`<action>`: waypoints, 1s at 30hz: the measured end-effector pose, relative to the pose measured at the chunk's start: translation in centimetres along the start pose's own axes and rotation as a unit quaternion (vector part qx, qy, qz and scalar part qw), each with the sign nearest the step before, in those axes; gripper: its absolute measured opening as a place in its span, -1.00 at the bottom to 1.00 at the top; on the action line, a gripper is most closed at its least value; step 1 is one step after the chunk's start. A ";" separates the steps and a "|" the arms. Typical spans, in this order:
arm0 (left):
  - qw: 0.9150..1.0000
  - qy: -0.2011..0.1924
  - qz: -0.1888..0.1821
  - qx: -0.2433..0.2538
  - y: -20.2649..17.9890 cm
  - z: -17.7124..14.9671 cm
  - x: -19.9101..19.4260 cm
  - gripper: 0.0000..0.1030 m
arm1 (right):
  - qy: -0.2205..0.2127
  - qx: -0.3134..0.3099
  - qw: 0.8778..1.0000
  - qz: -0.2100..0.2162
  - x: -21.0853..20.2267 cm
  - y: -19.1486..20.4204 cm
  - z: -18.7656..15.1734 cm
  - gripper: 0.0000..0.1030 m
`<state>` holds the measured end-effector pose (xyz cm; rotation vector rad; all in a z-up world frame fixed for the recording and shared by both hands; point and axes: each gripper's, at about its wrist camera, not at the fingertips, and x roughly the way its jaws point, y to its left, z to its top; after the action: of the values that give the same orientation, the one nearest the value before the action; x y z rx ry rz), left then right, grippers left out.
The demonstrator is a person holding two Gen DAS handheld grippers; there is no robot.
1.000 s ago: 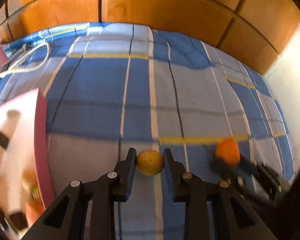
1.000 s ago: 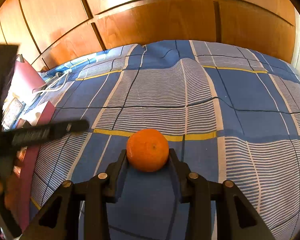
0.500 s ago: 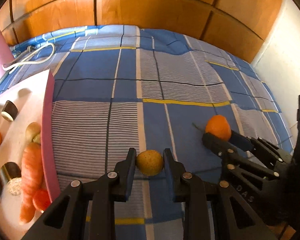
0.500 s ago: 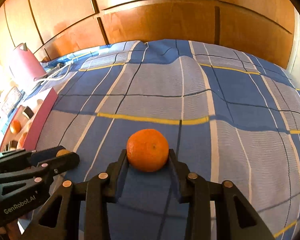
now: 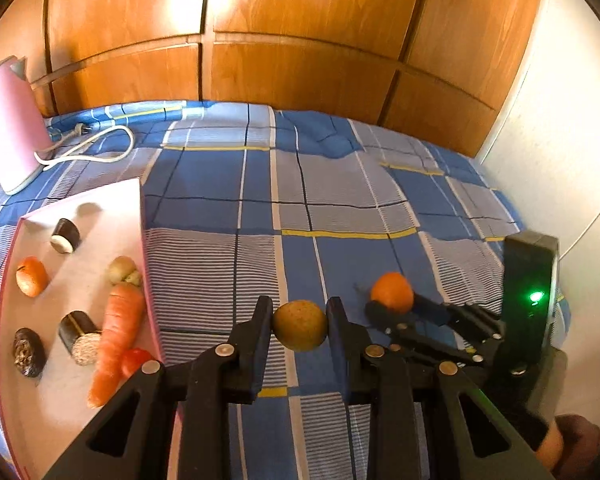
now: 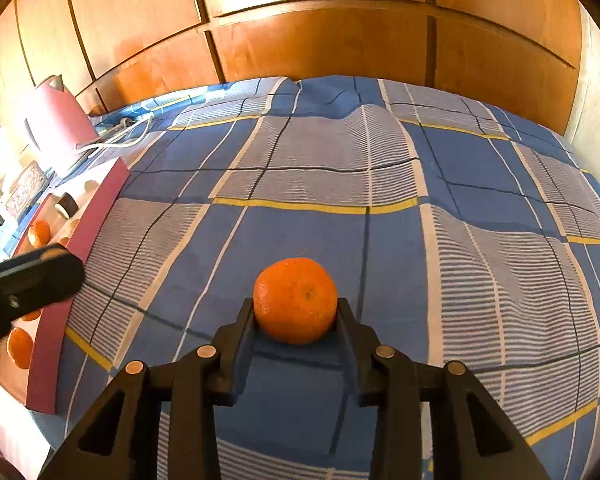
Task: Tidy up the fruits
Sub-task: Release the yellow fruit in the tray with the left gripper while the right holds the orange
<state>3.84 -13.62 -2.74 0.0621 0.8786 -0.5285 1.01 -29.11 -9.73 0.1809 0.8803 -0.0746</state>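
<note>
Both grippers have lifted and swung since a second ago; pink tray (image 5: 142, 216) now fully in the left wrist view. Left gripper (image 5: 299, 326) clenched on a yellowish-brown round fruit (image 5: 299, 325), above the blue plaid bedsheet (image 5: 332, 200), right of the tray. Right gripper (image 6: 296, 312) clamped on a mandarin (image 6: 296, 300), just right of the left one. Carrot (image 5: 118, 332) and another mandarin (image 5: 31, 276) lie on the tray.
</note>
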 end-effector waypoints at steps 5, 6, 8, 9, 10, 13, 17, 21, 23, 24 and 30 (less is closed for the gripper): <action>1.000 -0.025 0.008 -0.009 1.2 -0.1 -2.2 -0.47 | 0.003 -0.016 1.000 0.000 -0.1 1.2 -0.5 -0.27; 0.999 -0.029 0.010 -0.012 1.5 -0.1 -2.6 -0.47 | 0.004 -0.020 1.000 0.000 -0.2 1.5 -0.6 -0.27; 0.999 -0.038 0.020 -0.018 2.4 -0.1 -3.5 -0.47 | 0.005 -0.024 1.000 0.000 -0.2 1.8 -0.7 -0.27; 0.999 -0.041 0.025 -0.020 2.9 -0.1 -3.8 -0.47 | 0.005 -0.025 1.000 0.000 -0.1 1.9 -0.7 -0.27; 0.998 -0.044 0.030 -0.024 3.4 -0.2 -4.1 -0.47 | 0.006 -0.026 1.000 0.000 -0.1 2.0 -0.7 -0.27; 0.997 -0.046 0.045 -0.040 5.3 -0.4 -4.6 -0.47 | 0.006 -0.031 1.000 -0.003 -0.1 2.3 -0.8 -0.27; 0.994 -0.047 0.073 -0.065 8.2 -1.0 -5.2 -0.47 | 0.007 -0.033 0.999 -0.005 0.0 2.4 -0.8 -0.27; 0.990 -0.051 0.100 -0.084 10.4 -1.6 -5.7 -0.47 | 0.009 -0.038 0.999 -0.010 0.0 2.6 -0.7 -0.27; 0.988 -0.048 0.112 -0.092 11.4 -1.9 -5.6 -0.47 | 0.010 -0.038 0.999 -0.011 0.0 2.6 -0.7 -0.27; 0.987 -0.045 0.118 -0.097 12.0 -2.2 -5.5 -0.47 | 0.010 -0.039 0.999 -0.012 0.0 2.7 -0.7 -0.27; 0.983 -0.029 0.138 -0.119 13.9 -3.3 -4.8 -0.46 | 0.013 -0.043 0.999 -0.017 0.2 3.0 -0.4 -0.27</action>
<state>5.45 1.33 -3.52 -0.0487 0.8548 -0.1643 1.22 -26.05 -9.77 0.0875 0.9112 -0.0667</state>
